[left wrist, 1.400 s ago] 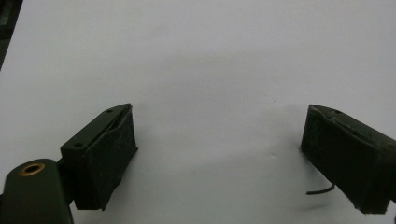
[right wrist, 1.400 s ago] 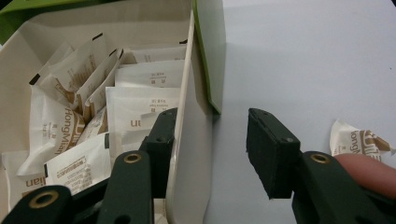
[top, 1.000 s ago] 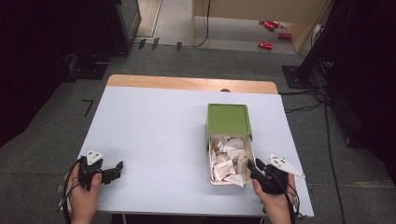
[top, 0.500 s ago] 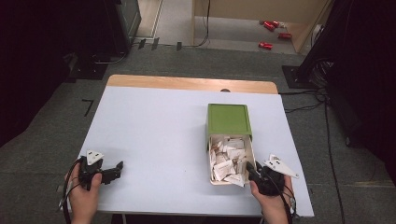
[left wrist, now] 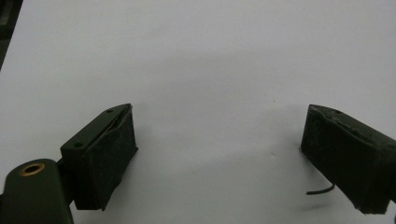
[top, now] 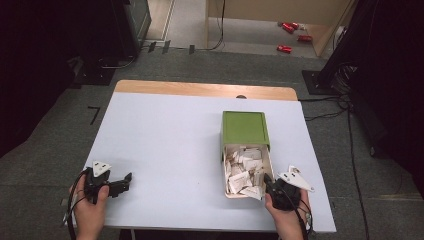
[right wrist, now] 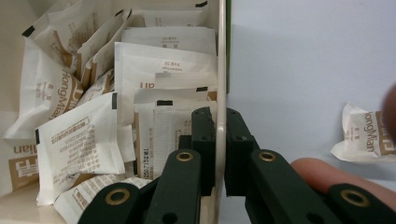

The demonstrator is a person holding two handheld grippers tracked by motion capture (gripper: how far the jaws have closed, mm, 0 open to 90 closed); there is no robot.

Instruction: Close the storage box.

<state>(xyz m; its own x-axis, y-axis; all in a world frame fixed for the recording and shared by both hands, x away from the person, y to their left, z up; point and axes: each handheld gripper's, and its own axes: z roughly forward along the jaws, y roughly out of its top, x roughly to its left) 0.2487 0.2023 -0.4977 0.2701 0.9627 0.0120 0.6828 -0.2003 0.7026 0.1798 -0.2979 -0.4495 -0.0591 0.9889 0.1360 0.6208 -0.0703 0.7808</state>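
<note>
A green box [top: 245, 127] lies on the white table with its cream drawer [top: 272, 165] pulled out toward me, full of white sachets [top: 244, 170]. My right gripper [top: 270, 182] is at the drawer's near right corner. Its jaws have just been closing, and in the right gripper view the gripper [right wrist: 220, 140] is shut on the drawer's thin side wall [right wrist: 222, 56], one pad inside among the sachets [right wrist: 79, 140] and one outside. My left gripper [top: 127, 179] rests at the table's front left, and the left gripper view has the gripper [left wrist: 219, 154] open over bare tabletop.
One loose sachet [right wrist: 364, 135] lies on the table to the right of the drawer. The table's far edge is a wooden strip [top: 200, 89]. Beyond it are grey floor, cables and red objects [top: 285, 48].
The right hand has shifted slightly toward the drawer's corner and its jaws have closed onto the drawer's side wall. The left hand and gripper have stayed put.
</note>
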